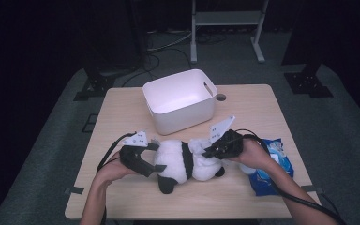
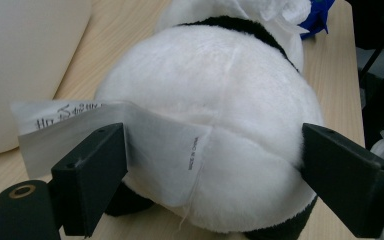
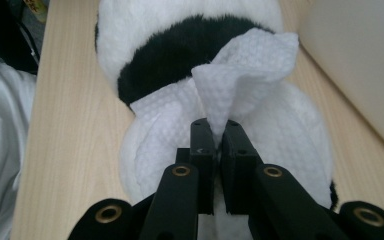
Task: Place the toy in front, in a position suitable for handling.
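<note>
A black-and-white panda plush (image 1: 180, 161) lies on its side at the front middle of the wooden table (image 1: 122, 117). My left gripper (image 1: 157, 157) holds its white rear end; in the left gripper view the jaws stand wide and press the round body (image 2: 220, 75) from both sides, beside a sewn-in label (image 2: 155, 145). My right gripper (image 1: 206, 153) is shut on a white textured wipe (image 3: 245, 65). The wipe lies against the panda's fur (image 3: 180, 45), next to the black band.
A white plastic bin (image 1: 183, 112) stands just behind the panda, open side up. A blue pack of wipes (image 1: 272, 164) lies at the table's right, under the person's right forearm. A metal frame and cables sit on the floor beyond the table.
</note>
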Demonstrator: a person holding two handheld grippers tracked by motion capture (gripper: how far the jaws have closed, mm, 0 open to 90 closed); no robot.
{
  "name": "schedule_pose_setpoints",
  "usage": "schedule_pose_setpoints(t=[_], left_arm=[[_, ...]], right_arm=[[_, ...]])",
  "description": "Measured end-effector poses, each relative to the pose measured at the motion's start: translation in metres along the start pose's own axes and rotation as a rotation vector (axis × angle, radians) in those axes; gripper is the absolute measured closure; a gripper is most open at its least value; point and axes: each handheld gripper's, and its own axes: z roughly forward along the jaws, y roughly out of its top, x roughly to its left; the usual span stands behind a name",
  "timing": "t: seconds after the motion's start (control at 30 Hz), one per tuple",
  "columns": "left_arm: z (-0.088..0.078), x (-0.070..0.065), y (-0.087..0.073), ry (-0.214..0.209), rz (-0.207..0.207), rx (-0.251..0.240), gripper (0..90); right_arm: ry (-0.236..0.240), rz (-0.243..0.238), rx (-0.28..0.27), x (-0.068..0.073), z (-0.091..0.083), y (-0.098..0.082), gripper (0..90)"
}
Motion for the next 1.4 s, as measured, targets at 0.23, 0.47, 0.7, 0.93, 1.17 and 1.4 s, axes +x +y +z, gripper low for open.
schedule_pose_setpoints(t=[0.23, 0.47, 0.7, 0.93, 1.17, 1.4], left_arm=[[0.0, -0.004, 0.004, -0.013, 0.026, 0.002, 11.9], [0.006, -0.001, 0.0, -0.046, -0.005, -0.02, 13.2], [0.018, -0.004, 0.004, -0.069, -0.015, -0.032, 14.0], [0.028, -0.012, 0.01, -0.075, 0.022, -0.029, 13.8], [0.028, -0.012, 0.011, -0.055, 0.023, -0.021, 13.7], [0.027, -0.01, 0.01, -0.036, 0.018, -0.012, 13.8]], right_arm=[[0.014, 0.024, 0.001, 0.007, -0.006, -0.017, 84.3], [0.016, 0.024, 0.0, 0.013, -0.009, -0.02, 84.3], [0.041, -0.04, -0.025, 0.021, -0.001, 0.01, 84.4], [0.058, -0.106, -0.058, 0.03, 0.014, 0.042, 84.7], [0.043, -0.109, -0.049, 0.025, 0.014, 0.04, 84.6], [-0.003, -0.062, -0.01, 0.02, -0.003, 0.013, 84.4]])
